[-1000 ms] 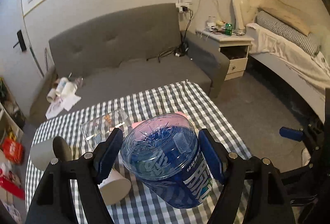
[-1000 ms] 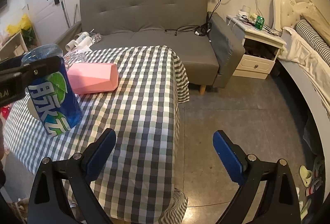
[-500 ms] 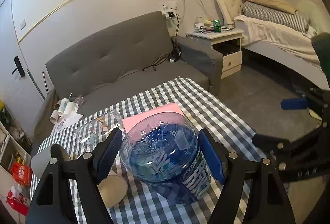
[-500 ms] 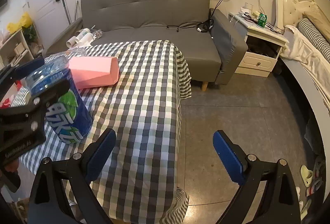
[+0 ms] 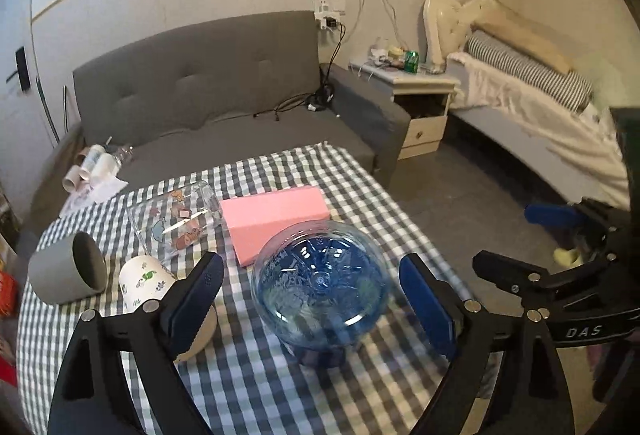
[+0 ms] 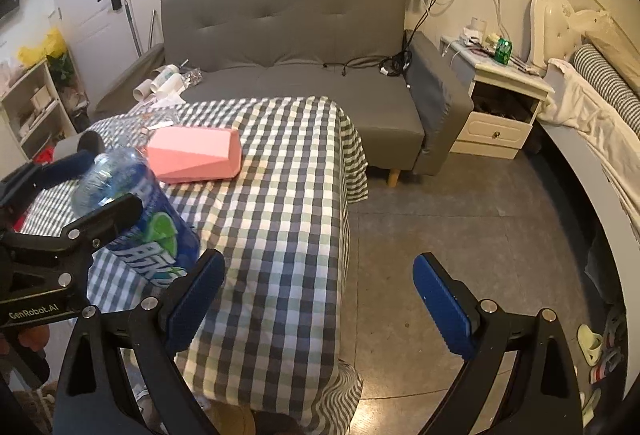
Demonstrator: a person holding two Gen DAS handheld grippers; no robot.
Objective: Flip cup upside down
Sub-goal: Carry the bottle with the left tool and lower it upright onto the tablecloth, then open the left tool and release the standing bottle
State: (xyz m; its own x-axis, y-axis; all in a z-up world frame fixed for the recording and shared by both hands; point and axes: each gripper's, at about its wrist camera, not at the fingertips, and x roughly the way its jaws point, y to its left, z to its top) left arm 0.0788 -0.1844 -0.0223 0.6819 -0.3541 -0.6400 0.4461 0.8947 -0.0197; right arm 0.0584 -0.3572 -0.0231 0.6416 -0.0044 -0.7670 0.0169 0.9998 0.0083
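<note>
A blue translucent cup [image 5: 320, 291] with a green and white label [image 6: 156, 235] stands on the checked tablecloth [image 5: 280, 387], its closed base facing up. My left gripper [image 5: 312, 299] is open around it, and a gap shows between each blue pad and the cup wall. In the right wrist view the left gripper [image 6: 100, 187] straddles the cup's upper part. My right gripper [image 6: 320, 299] is open and holds nothing, hovering by the table's right edge, partly over the floor. It also shows at the right of the left wrist view [image 5: 540, 247].
A pink box [image 5: 276, 219] lies just behind the blue cup. A clear printed glass [image 5: 176, 219], a grey cup [image 5: 68, 275] and a white paper cup [image 5: 148, 283] lie on their sides at the left. A grey sofa [image 6: 288, 47], a nightstand [image 6: 496, 107] and a bed [image 5: 540, 107] ring the table.
The blue cup was gripped and tilted above the table; now it rests base up on the cloth. My left gripper has opened off it. The right gripper stayed open.
</note>
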